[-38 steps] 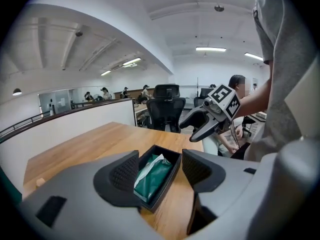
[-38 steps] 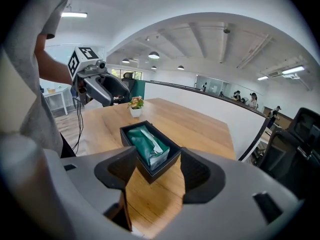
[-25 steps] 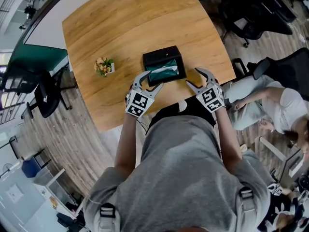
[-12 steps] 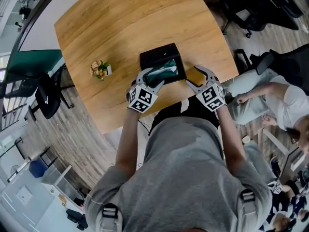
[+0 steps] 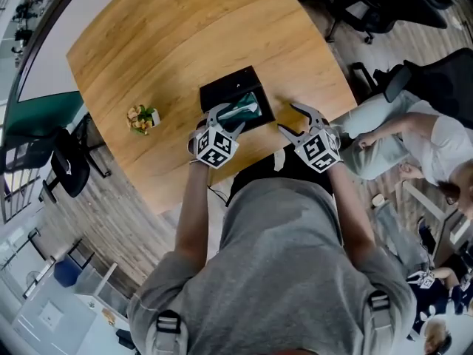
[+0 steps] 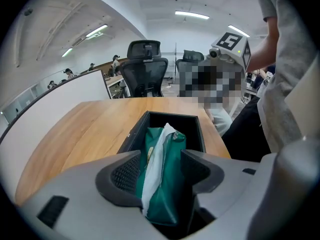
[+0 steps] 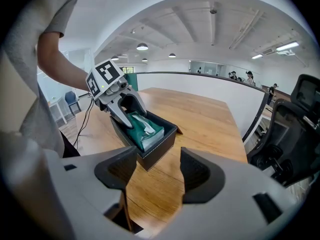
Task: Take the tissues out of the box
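The green tissue pack [image 6: 170,149] lies inside the open black box [image 6: 172,115] with a white tissue poking from its top, and the left gripper [image 6: 161,170] has its jaws closed on the pack's two sides. The box rests on the wooden surface [image 7: 200,119] near the person's edge. The right gripper [image 7: 157,171] hovers beside it, jaws apart and empty, and a small plant [image 5: 140,117] stands farther off.
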{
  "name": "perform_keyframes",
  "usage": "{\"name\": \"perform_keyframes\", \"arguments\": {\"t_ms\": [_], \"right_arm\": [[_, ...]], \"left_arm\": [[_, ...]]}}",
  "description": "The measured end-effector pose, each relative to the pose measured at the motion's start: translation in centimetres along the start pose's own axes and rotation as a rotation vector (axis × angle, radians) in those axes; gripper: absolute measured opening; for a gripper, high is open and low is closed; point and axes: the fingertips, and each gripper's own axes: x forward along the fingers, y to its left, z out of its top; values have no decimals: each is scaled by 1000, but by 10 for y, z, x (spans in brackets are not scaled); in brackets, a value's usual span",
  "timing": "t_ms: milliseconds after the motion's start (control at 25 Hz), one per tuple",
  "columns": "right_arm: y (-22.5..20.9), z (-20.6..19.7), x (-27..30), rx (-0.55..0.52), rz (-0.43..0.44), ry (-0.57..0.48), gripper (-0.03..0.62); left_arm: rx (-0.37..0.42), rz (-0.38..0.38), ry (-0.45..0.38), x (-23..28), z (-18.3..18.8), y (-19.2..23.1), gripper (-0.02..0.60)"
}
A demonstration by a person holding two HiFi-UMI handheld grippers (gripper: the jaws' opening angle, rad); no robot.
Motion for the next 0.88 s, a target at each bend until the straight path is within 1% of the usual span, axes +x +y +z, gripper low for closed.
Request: {"name": "perform_keyframes", "arguments": {"t_ms": [200, 280, 360, 520, 680, 880], "right_arm": [[-9, -6, -6, 19, -34, 9, 279], [-8, -5, -6, 20, -37, 4, 279], [-6, -5, -7, 21, -34, 1, 279], [-2, -2, -9, 18, -32, -5, 281], [0, -2, -11, 16, -39, -10, 281], [1, -4, -16, 14, -52, -5, 281]], "left_arm": [[58, 2, 35, 2, -3, -1, 225], [83, 13, 57, 3, -5, -1, 170], [112, 18, 75, 5, -7, -2, 138], [141, 17, 80, 5, -8, -3, 113], [171, 26, 89, 6, -8, -3, 57], [203, 41, 110, 8, -10, -1, 32]]}}
